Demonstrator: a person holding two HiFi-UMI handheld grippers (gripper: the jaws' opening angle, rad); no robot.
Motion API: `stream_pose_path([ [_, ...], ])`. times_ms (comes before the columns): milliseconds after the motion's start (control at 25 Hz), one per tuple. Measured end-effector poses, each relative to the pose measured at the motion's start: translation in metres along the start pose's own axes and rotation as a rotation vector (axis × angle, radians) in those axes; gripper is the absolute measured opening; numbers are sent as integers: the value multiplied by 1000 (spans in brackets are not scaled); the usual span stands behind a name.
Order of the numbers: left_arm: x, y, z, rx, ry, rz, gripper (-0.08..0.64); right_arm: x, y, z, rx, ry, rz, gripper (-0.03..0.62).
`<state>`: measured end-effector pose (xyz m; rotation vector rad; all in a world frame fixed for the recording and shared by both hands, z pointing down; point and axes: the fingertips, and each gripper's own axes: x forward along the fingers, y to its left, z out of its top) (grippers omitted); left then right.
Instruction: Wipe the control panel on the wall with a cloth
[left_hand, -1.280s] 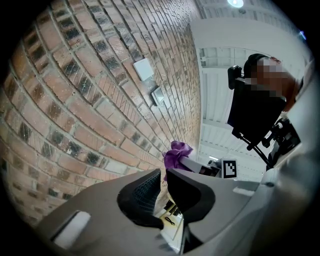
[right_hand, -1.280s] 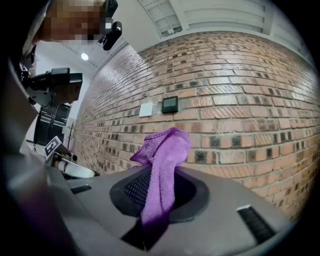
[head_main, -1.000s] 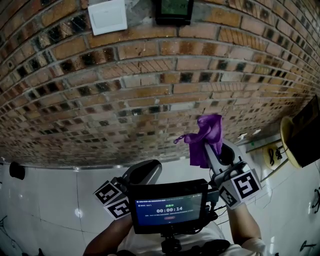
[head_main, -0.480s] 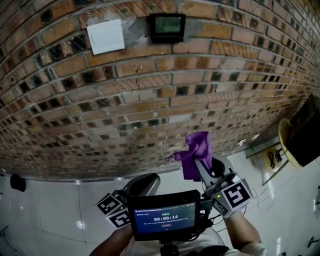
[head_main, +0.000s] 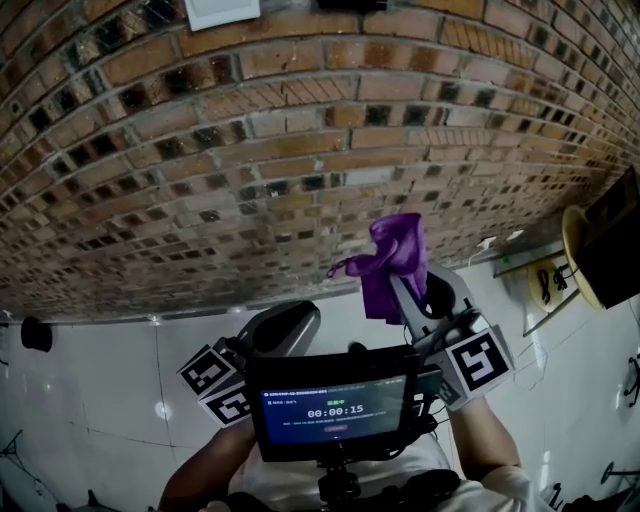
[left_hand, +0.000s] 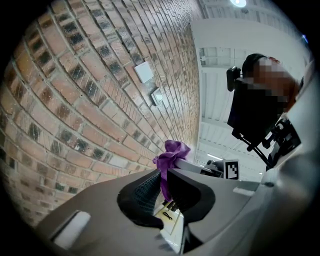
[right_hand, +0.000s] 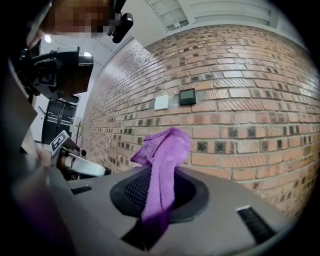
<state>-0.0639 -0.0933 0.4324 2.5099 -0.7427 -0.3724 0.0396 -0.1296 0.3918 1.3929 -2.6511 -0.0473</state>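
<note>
The dark control panel (right_hand: 187, 96) is mounted on the brick wall beside a white switch plate (right_hand: 161, 102). In the head view only the plate's lower edge (head_main: 222, 10) shows at the top, and the panel is nearly cut off. My right gripper (head_main: 405, 290) is shut on a purple cloth (head_main: 395, 255), which bunches above the jaws and hangs down between them (right_hand: 162, 165). It is held well below the panel and short of the bricks. My left gripper (head_main: 290, 325) is lower left of it, shut and holding nothing; the cloth (left_hand: 172, 152) shows beyond its jaws.
A brick wall (head_main: 300, 150) fills the view above a white tiled floor (head_main: 100, 400). A screen with a timer (head_main: 335, 405) is fixed in front of the person. At the right are a yellow round object (head_main: 578, 270) and a dark cabinet (head_main: 615, 250). A small black thing (head_main: 35, 335) sits at far left.
The head view has dipped, so the panel and switch plate slid to the top edge. The right gripper still holds the cloth at about the same height; the left has hardly moved.
</note>
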Motion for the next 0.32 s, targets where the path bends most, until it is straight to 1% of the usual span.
stream_pose_path([
  [320, -16, 2, -7, -10, 13, 4, 34, -3, 17, -12, 4, 20, 0, 81],
])
